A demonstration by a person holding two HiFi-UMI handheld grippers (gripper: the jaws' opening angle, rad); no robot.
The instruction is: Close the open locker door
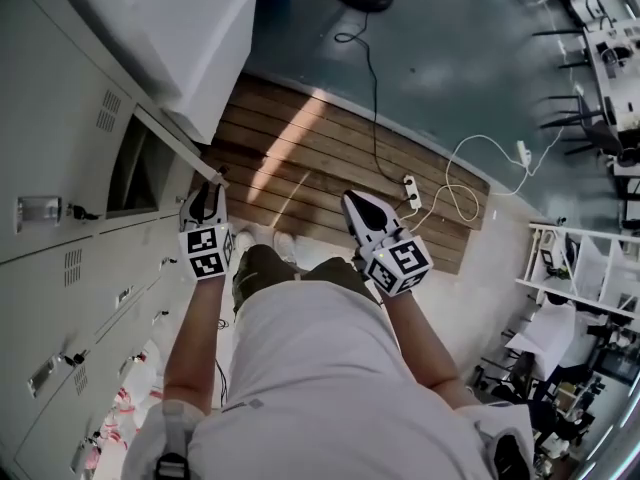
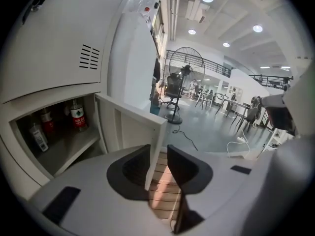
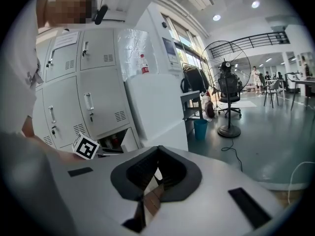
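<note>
The open locker door point(image 1: 168, 140) stands out from the grey lockers point(image 1: 60, 118) at the left, its free edge pointing toward me. In the left gripper view the door point(image 2: 132, 127) has its free edge between the jaws. It lies against the left pad, with a gap to the right one. My left gripper point(image 1: 207, 190) point(image 2: 158, 150) is open around that edge. Bottles point(image 2: 76, 115) stand on the shelf inside the open locker. My right gripper point(image 1: 352, 200) point(image 3: 158, 150) hangs to the right over the wooden floor, shut and empty.
A tall white cabinet point(image 1: 195, 38) stands just beyond the open locker. Wooden slats point(image 1: 330, 168) cover the floor ahead, with a power strip point(image 1: 410, 190) and cables on them. A big floor fan point(image 2: 186, 68) is farther off. My legs are below the grippers.
</note>
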